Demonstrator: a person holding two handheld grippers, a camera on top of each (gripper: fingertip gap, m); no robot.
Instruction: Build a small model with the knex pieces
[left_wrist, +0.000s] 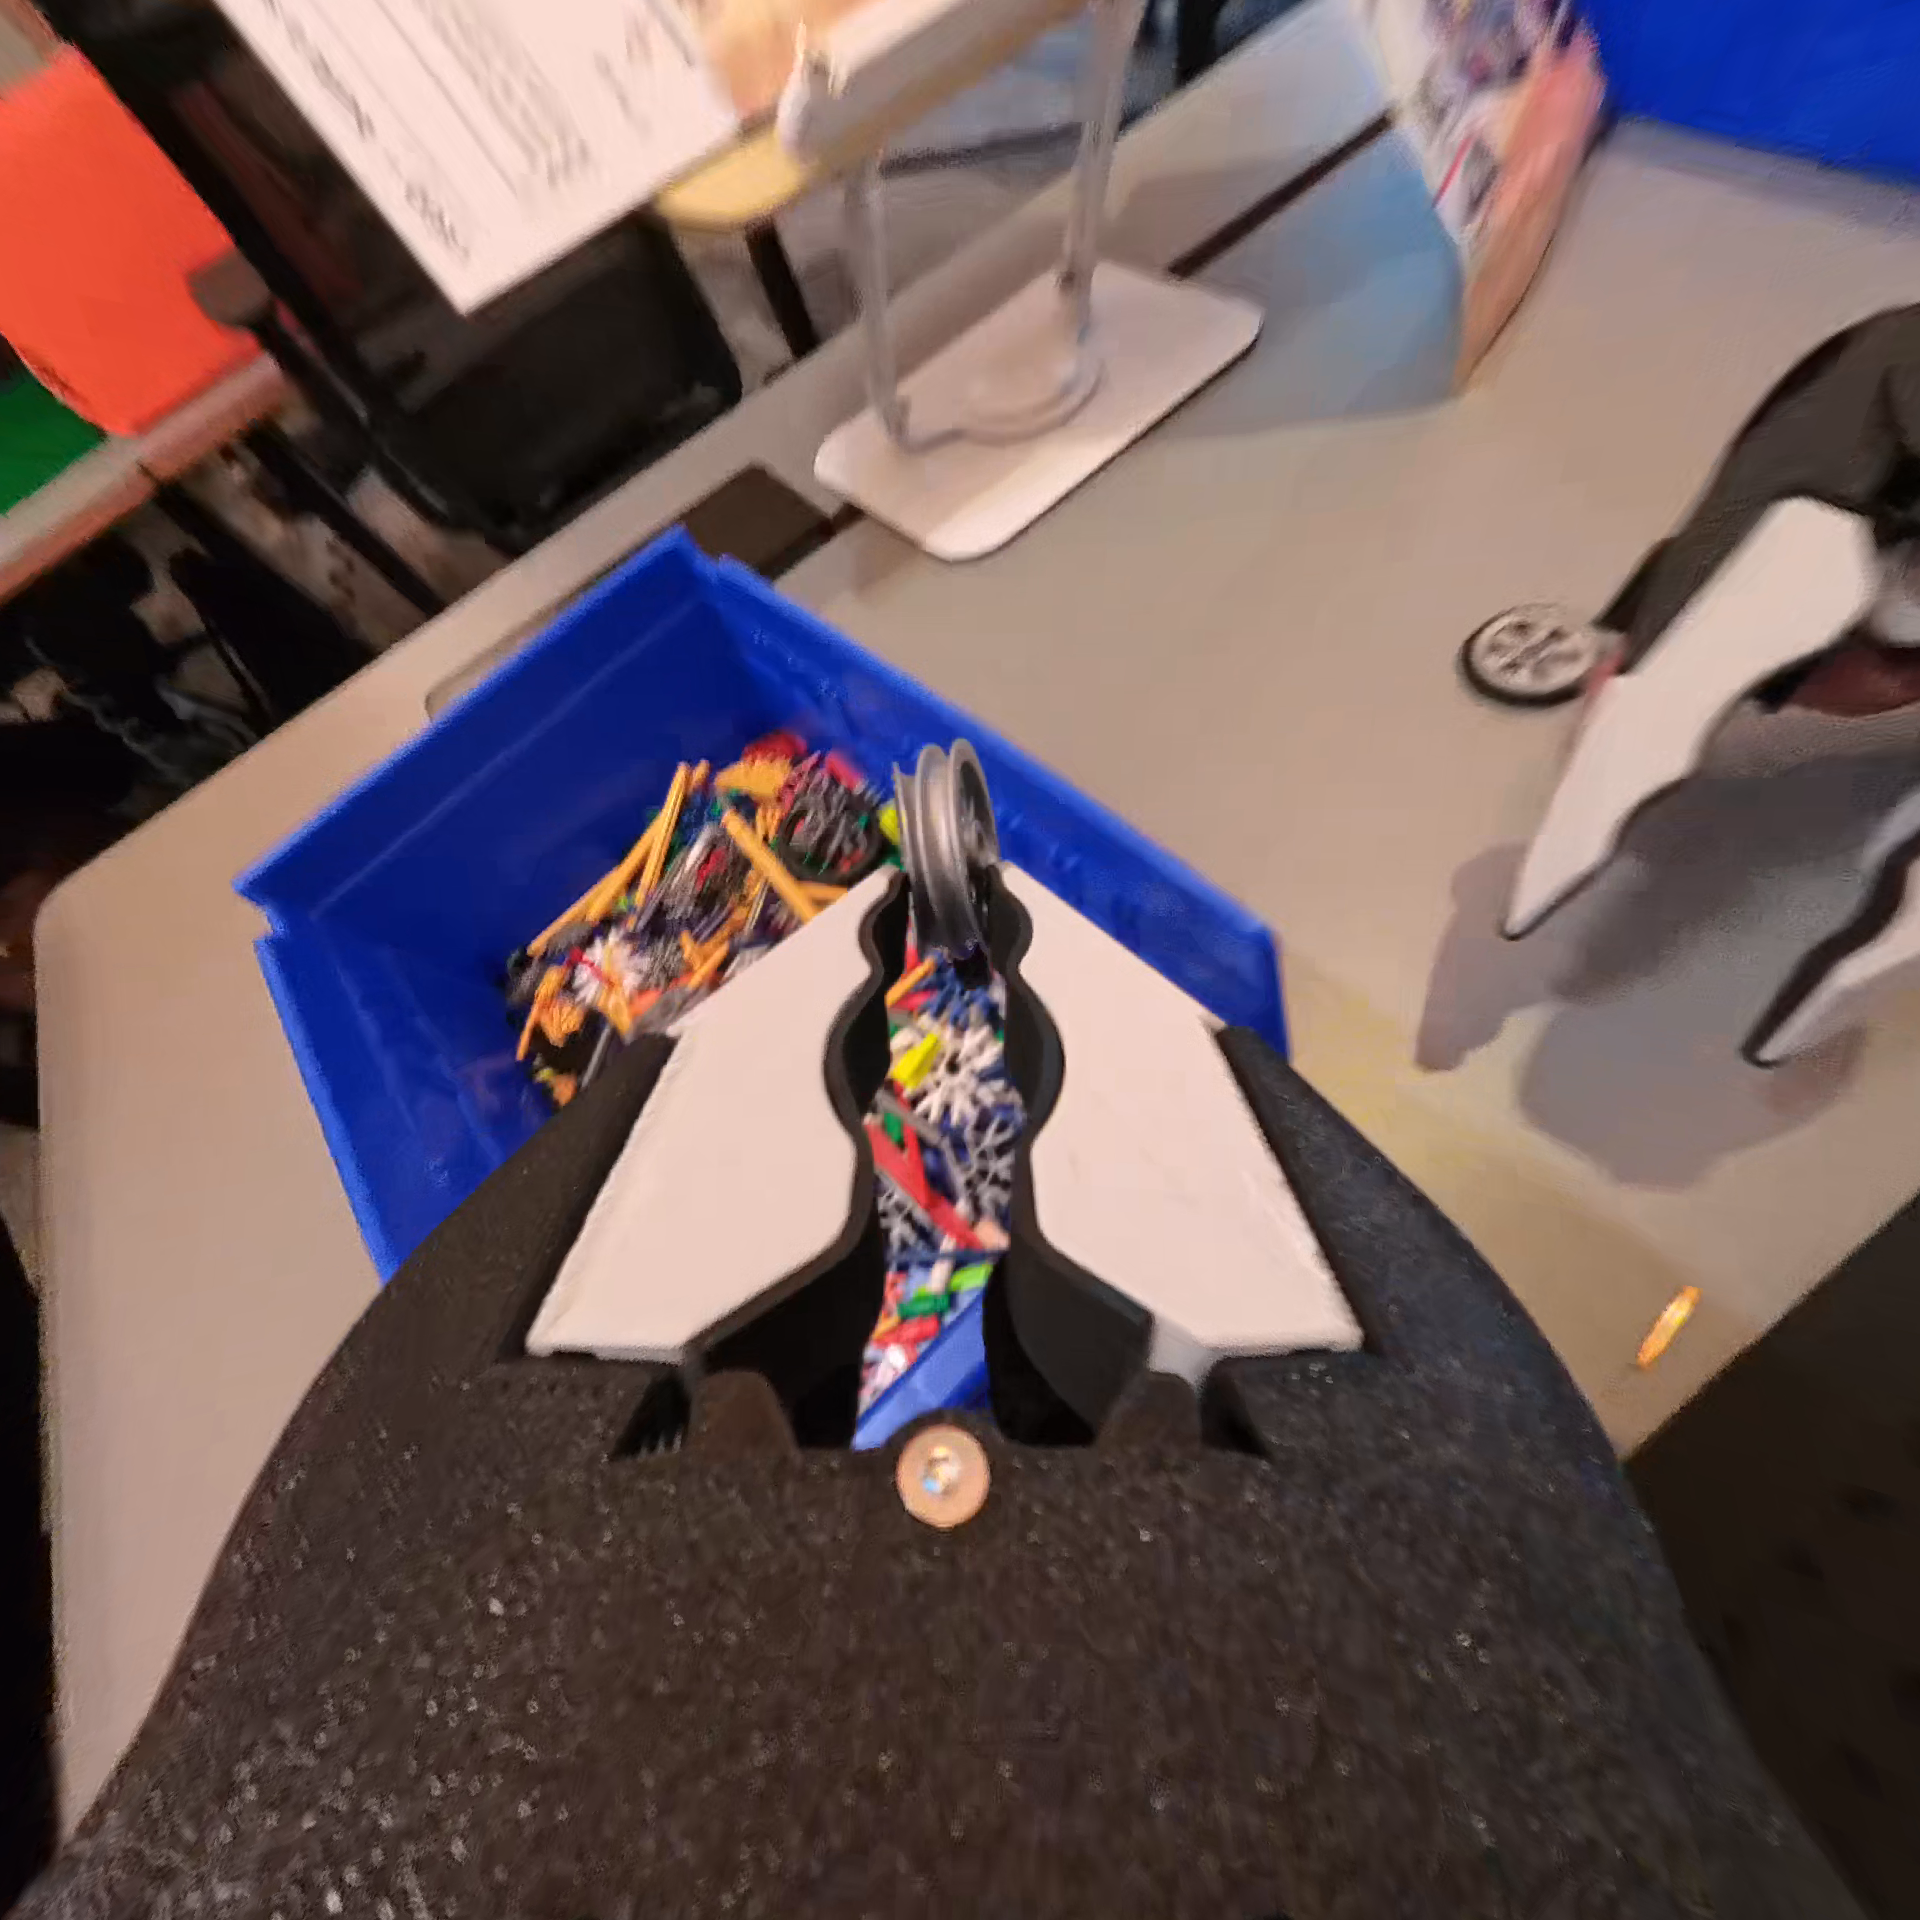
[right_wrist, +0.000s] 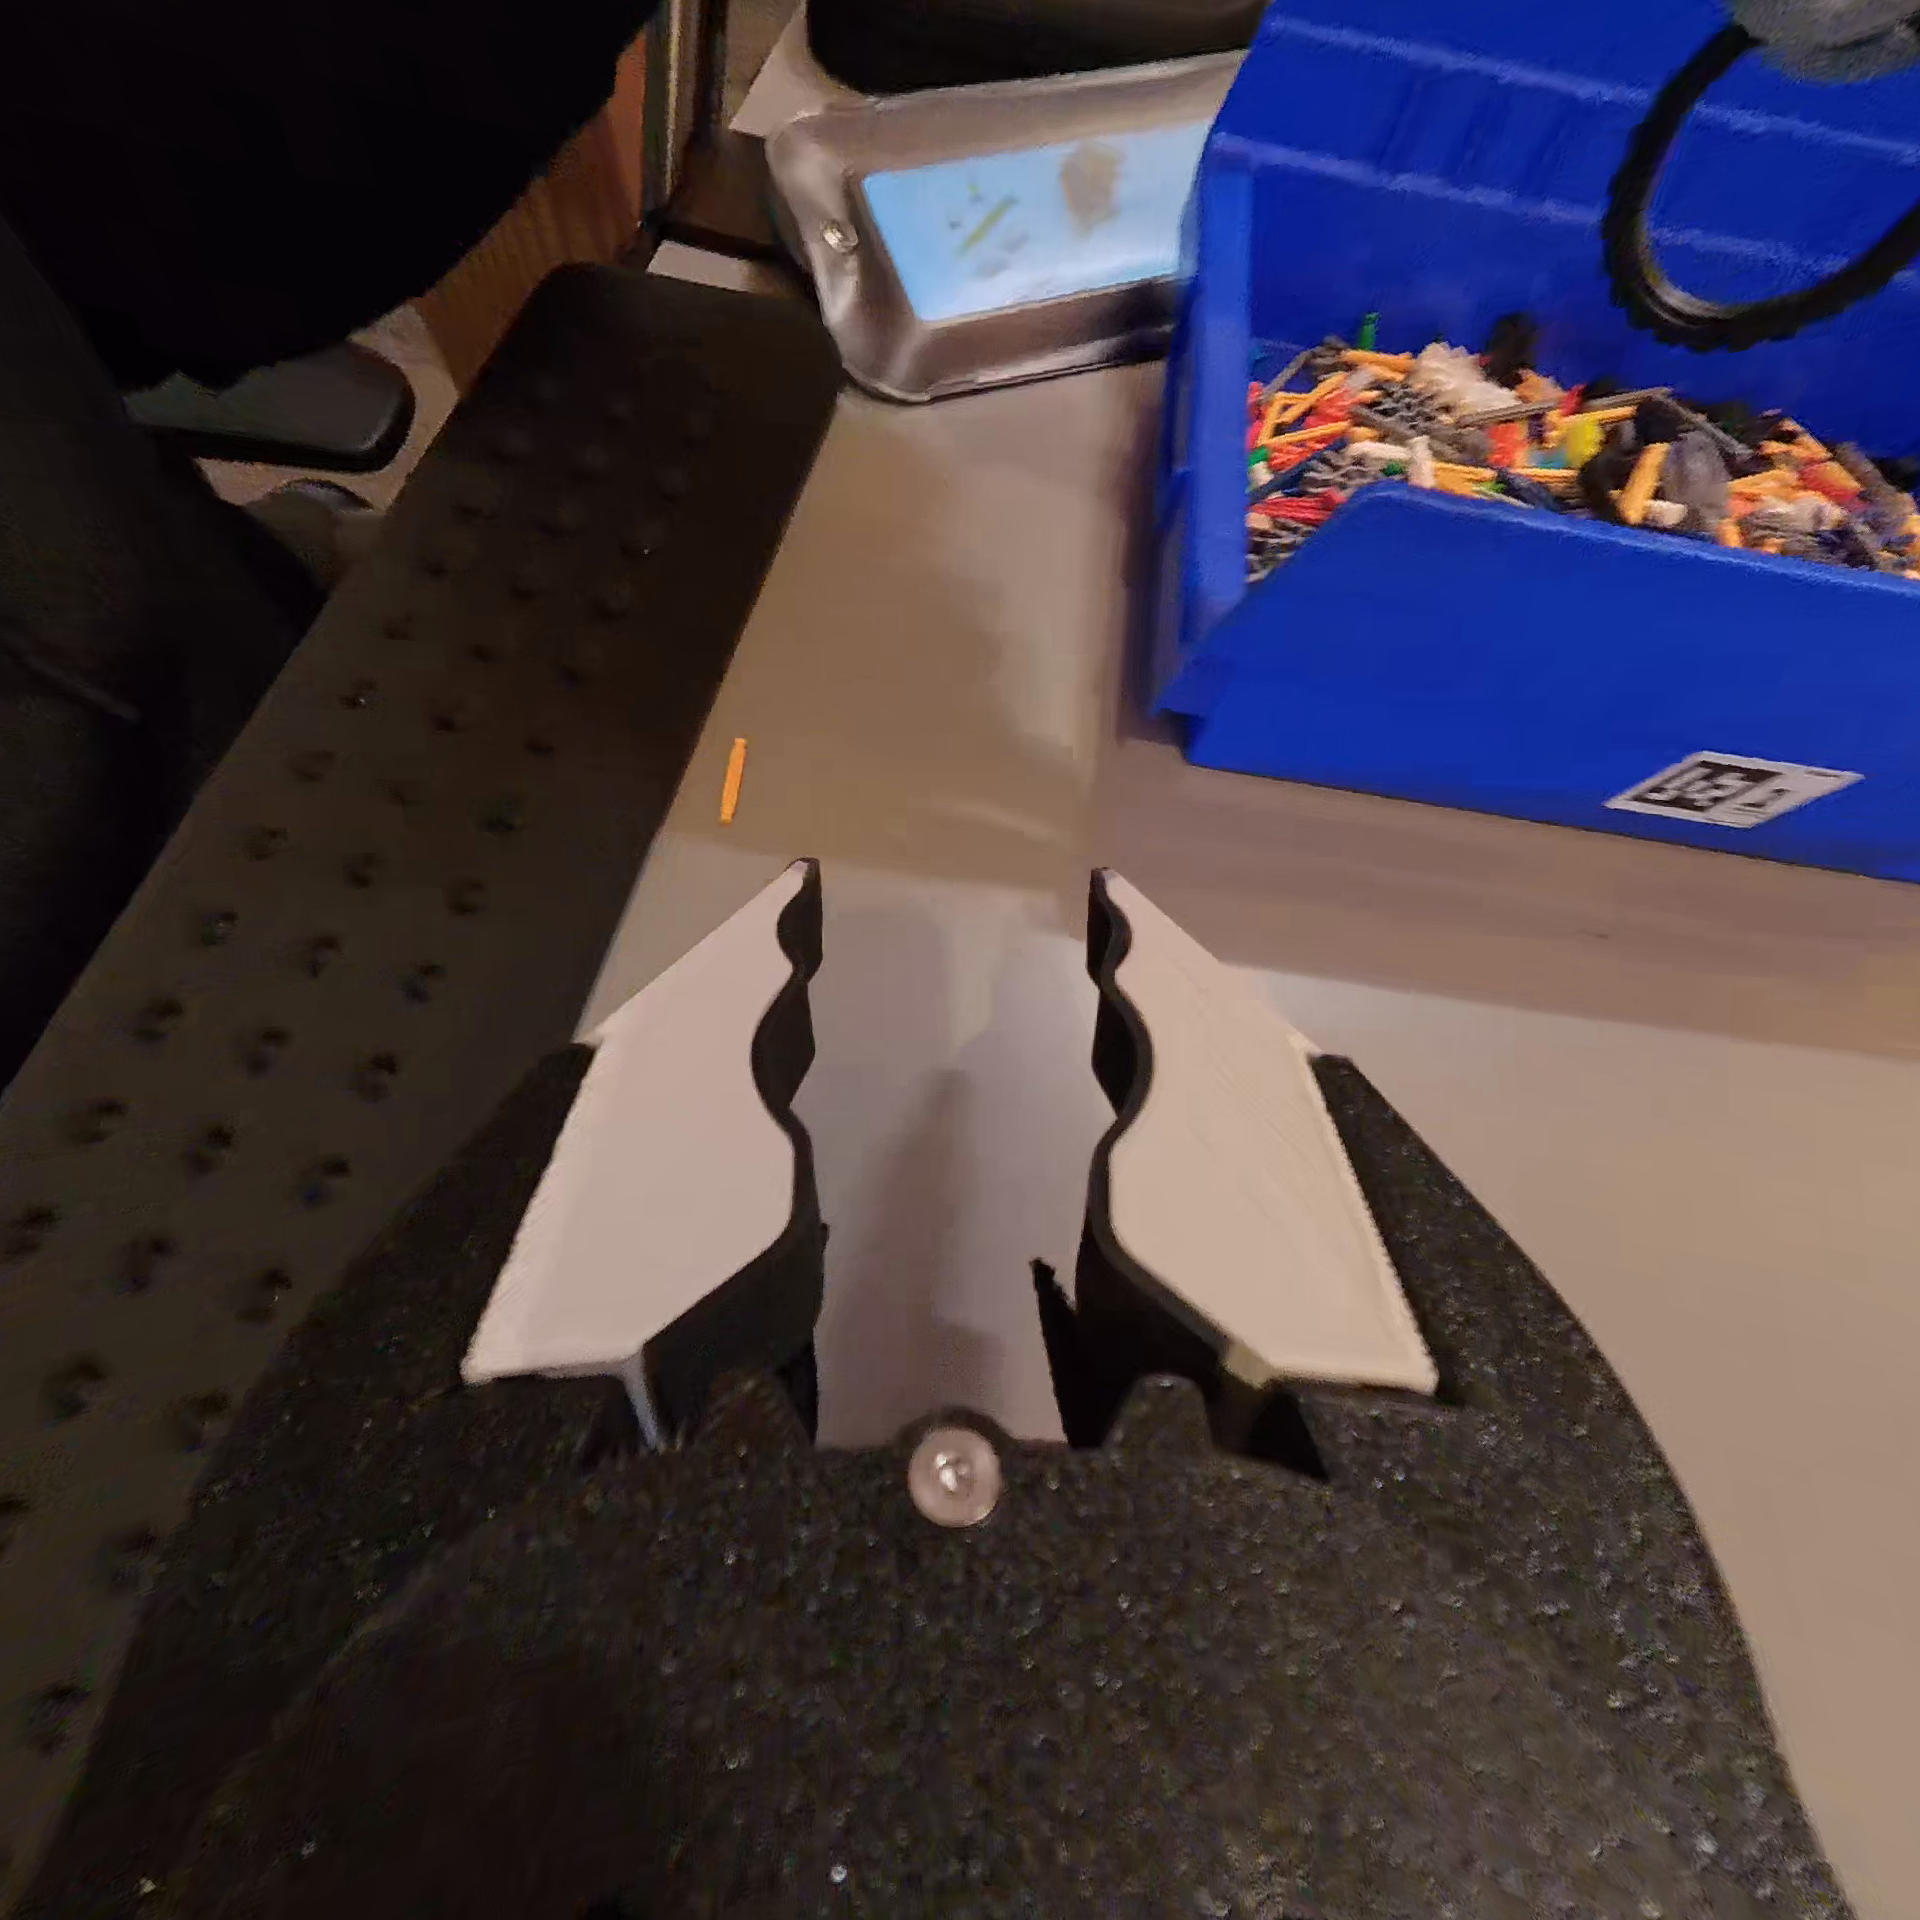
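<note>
Left wrist view: the left gripper (left_wrist: 940, 894) is closed on a grey pulley wheel (left_wrist: 943, 831) pinched upright at its tips, above a blue bin (left_wrist: 436, 894) of mixed construction-toy pieces (left_wrist: 675, 894). Off to its right, a second wheel (left_wrist: 1527, 657) lies on the table (left_wrist: 1195, 707) by the other gripper.

Right wrist view: the right gripper (right_wrist: 954, 883) is spread wide and empty over bare table, bin ahead-right, an orange rod (right_wrist: 734, 779) ahead-left.

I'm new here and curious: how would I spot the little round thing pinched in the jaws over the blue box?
Find the blue bin of mixed colourful building pieces on the grey table. Above its near-right rim, the left gripper pinches a grey pulley wheel on edge. Unlike the black-tyred wheel lying flat on the table, it is bare grey, grooved and held aloft.
</note>
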